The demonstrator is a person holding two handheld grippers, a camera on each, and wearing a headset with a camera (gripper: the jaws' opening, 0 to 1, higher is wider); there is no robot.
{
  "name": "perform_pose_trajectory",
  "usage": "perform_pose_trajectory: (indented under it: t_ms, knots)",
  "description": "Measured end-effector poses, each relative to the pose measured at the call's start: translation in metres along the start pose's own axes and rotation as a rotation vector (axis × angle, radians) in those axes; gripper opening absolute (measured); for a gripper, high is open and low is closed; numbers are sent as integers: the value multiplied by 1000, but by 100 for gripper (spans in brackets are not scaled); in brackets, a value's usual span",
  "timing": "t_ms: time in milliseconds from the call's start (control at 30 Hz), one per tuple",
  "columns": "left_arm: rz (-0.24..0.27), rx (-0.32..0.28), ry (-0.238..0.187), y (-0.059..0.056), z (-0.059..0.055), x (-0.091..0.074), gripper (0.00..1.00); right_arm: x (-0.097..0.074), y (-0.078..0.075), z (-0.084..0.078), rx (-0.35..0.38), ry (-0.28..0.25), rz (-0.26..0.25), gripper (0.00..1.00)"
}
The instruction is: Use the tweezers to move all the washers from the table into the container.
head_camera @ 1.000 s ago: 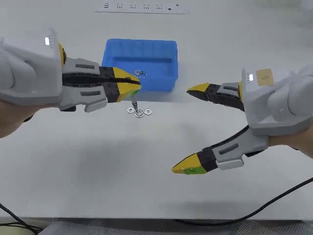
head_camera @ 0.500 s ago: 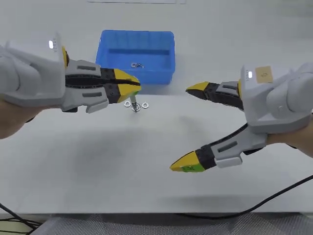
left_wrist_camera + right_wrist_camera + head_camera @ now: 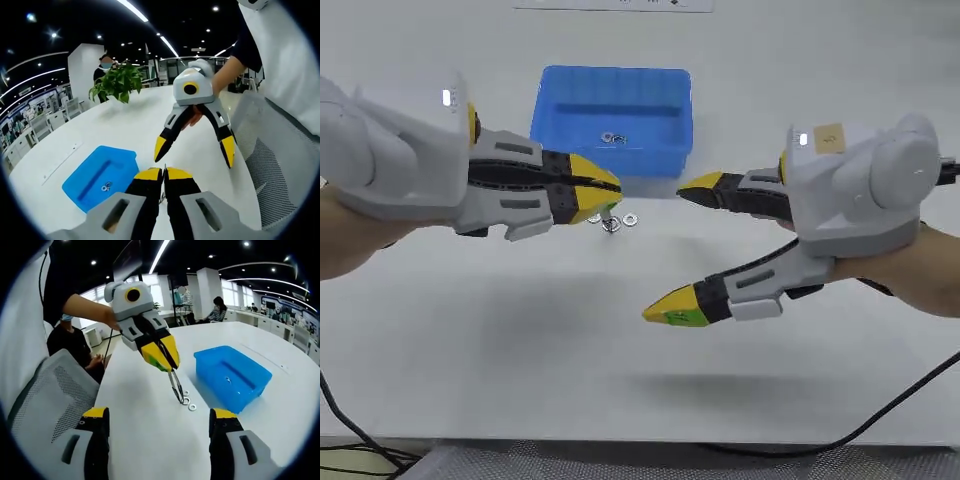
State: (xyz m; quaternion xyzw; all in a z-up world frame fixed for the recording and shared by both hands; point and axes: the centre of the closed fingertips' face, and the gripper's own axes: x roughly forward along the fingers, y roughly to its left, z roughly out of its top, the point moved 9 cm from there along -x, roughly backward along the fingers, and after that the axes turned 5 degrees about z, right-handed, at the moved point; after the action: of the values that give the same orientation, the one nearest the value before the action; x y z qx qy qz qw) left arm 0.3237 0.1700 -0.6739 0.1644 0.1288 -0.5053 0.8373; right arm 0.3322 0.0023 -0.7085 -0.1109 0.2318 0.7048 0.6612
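Blue container (image 3: 610, 163) beyond; right gripper view shows tweezers (image 3: 176, 385) pinched in left tool (image 3: 167, 362), at washers (image 3: 186, 401); right tool (image 3: 665, 250) wide.

From the headset we look forward and steeply down on the white counter (image 3: 520, 370), close above both tongs, with the blue container (image 3: 650, 165) at the far side. The left gripper view rides low behind the left tongs (image 3: 163, 173) and faces across the counter to the right tongs (image 3: 194, 160) and the person's torso (image 3: 285, 65). The right gripper view faces the opposite way, at the left tongs and the tweezers (image 3: 176, 385) they pinch. All three views share the container and the counter before it.
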Motion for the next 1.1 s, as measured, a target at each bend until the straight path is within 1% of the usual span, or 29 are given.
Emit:
perform_pose_trajectory:
  t_ms: [67, 133, 267, 400, 500, 600, 633, 667, 733, 800, 967, 1033, 1100]
  knots:
    - [-5, -5, 0, 1, 0, 0, 6, 6, -5, 4, 0, -4, 7, 75]
    - [-8, 5, 2, 2, -1, -1, 6, 13, -10, 7, -8, -3, 10, 72]
    - [-3, 4, 8, 5, -2, -2, 6, 25, -16, 10, -32, 12, 31, 69]
    - [-19, 3, 6, 3, -2, -2, 6, 34, -20, 12, -50, 16, 44, 63]
    - [-19, -1, 3, 2, -2, -3, 6, 40, -25, 14, -57, 10, 46, 58]
    - [-17, -3, 3, 3, -3, -4, 6, 44, -28, 16, -70, 8, 58, 49]
    - [-17, -3, 4, 3, -4, -5, 6, 46, -30, 17, -72, 14, 65, 43]
    - [-17, 2, 5, 4, -4, -6, 6, 47, -31, 17, -78, 14, 65, 38]
    - [-17, 2, 5, 4, -4, -6, 6, 50, -33, 18, -81, 12, 71, 33]
    - [-16, 0, 4, 4, -4, -6, 6, 53, -34, 19, -83, 13, 73, 31]
    - [-16, -1, 3, 4, -4, -6, 6, 58, -34, 23, -121, 28, 84, 25]
    - [-17, 0, 2, 4, -4, -5, 6, 60, -33, 23, -135, 41, 88, 24]
    - [-19, 0, -1, 4, -3, -5, 6, 62, -31, 23, -163, 58, 94, 22]
